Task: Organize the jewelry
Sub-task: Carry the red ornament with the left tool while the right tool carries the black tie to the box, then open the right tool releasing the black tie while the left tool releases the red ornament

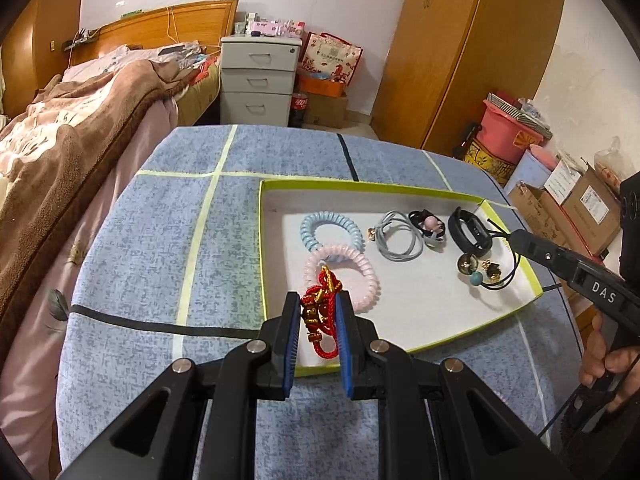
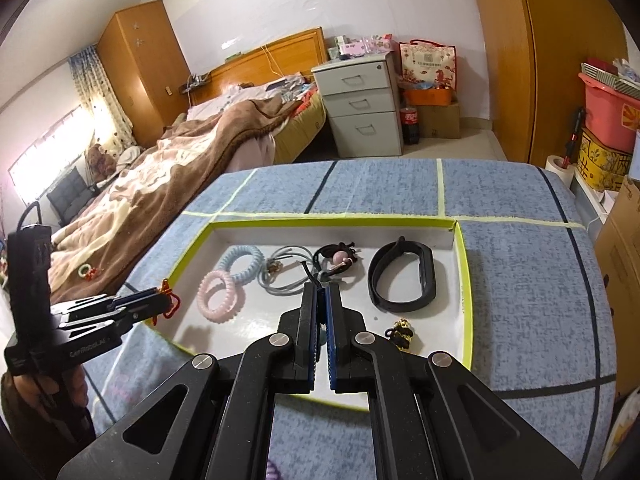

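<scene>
Left gripper (image 1: 318, 312): nearest the left wrist view; jaws clamped on a red cord (image 1: 320, 308) with gold beads, held above the near left corner of the tray (image 1: 360, 187).
Right gripper (image 2: 322, 292): jaws pressed together on a thin black elastic (image 1: 502, 276); in the left wrist view its tip holds the loop above the tray's right side, and a gold charm (image 1: 493, 271) and a teal bead (image 1: 477, 279) hang low on the loop.
Hand (image 1: 608, 364): grips the right gripper's handle at the right edge.
Tray: shallow, white inside, green rim, on a blue checked cloth (image 1: 168, 240).
Pink coil (image 1: 340, 276): in the tray, overlapping the blue coil (image 1: 332, 230) behind it.
Grey ties (image 1: 396, 238): mid-tray, beside the coils.
Black band (image 2: 402, 280): toward the tray's right side, lying in a loop.
Far: bed (image 1: 80, 120), drawer unit (image 1: 260, 80), wardrobe (image 1: 460, 60).
</scene>
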`<act>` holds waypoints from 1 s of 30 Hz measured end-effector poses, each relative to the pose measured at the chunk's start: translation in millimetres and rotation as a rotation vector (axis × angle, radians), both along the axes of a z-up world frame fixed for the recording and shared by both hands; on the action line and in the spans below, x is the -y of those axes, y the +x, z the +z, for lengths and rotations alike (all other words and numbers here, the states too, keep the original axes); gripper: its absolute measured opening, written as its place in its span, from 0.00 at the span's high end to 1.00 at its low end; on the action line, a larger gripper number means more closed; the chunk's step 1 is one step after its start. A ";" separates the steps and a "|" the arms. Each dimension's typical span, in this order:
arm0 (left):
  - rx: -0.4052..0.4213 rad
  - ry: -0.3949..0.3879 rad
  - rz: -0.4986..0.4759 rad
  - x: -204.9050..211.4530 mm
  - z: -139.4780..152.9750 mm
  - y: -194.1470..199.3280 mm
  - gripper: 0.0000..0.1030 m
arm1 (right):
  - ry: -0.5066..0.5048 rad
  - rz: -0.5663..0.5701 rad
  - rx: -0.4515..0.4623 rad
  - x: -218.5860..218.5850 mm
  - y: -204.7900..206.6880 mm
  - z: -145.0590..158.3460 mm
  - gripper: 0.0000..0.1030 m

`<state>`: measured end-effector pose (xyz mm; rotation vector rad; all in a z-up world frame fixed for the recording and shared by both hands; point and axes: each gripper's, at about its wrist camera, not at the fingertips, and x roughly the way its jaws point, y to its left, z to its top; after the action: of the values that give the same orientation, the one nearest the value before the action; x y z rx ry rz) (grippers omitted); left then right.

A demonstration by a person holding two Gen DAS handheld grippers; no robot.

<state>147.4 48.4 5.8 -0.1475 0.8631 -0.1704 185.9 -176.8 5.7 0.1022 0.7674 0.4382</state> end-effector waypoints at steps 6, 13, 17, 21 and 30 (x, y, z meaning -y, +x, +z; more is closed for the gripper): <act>-0.020 0.008 0.006 0.0 -8.8 6.6 0.82 | -0.062 -0.024 -0.005 -0.3 8.2 -9.0 0.96; -0.020 0.005 0.003 2.1 -9.0 12.3 0.82 | -0.122 -0.056 -0.005 3.0 14.6 -15.5 0.96; -0.036 0.012 -0.003 6.2 -12.3 15.6 0.82 | -0.141 -0.062 -0.004 3.2 14.5 -17.5 0.96; -0.046 0.025 -0.005 9.0 -15.0 17.3 0.81 | -0.145 -0.064 -0.006 4.1 14.7 -18.3 0.96; -0.049 0.017 -0.012 11.7 -11.7 15.7 0.75 | -0.148 -0.064 -0.013 3.1 16.2 -21.3 0.96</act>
<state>163.1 36.7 -5.9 -0.1307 0.9139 -0.1709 202.1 -179.9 -15.6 -0.0089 0.8047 0.3187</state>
